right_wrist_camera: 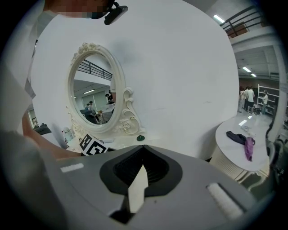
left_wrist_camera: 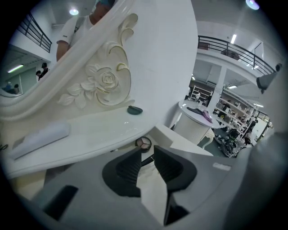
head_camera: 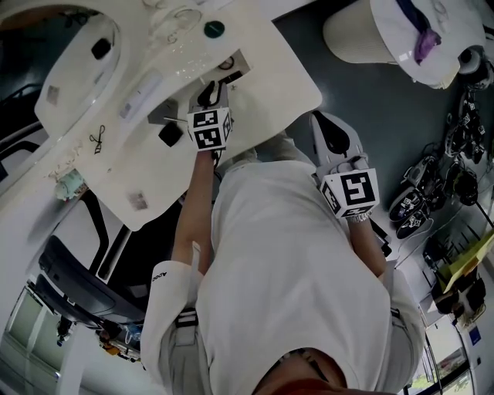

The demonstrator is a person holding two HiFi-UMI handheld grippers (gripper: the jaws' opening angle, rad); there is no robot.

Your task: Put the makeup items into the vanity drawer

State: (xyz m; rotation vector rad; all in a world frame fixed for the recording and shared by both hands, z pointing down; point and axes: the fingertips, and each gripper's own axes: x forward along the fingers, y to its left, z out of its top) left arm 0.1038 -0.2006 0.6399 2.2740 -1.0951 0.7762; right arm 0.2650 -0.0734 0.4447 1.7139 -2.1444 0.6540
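Light: my gripper views were bright, lit by ceiling lamps (left_wrist_camera: 73, 11); the head view was dimmer.
Glare: the vanity top (head_camera: 285, 77) looked washed out.
Edges: my lenses curved and darkened the corners.

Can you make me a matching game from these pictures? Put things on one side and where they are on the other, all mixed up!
Things:
1. round compact
2. dark green disc
3. purple cloth
4. right gripper

Places or states:
A. on the round side table
B. in the open drawer
C. jaws shut, nothing between them
D. on the vanity top, near the carved mirror frame

Pairs: 1-B, 2-D, 3-A, 4-C
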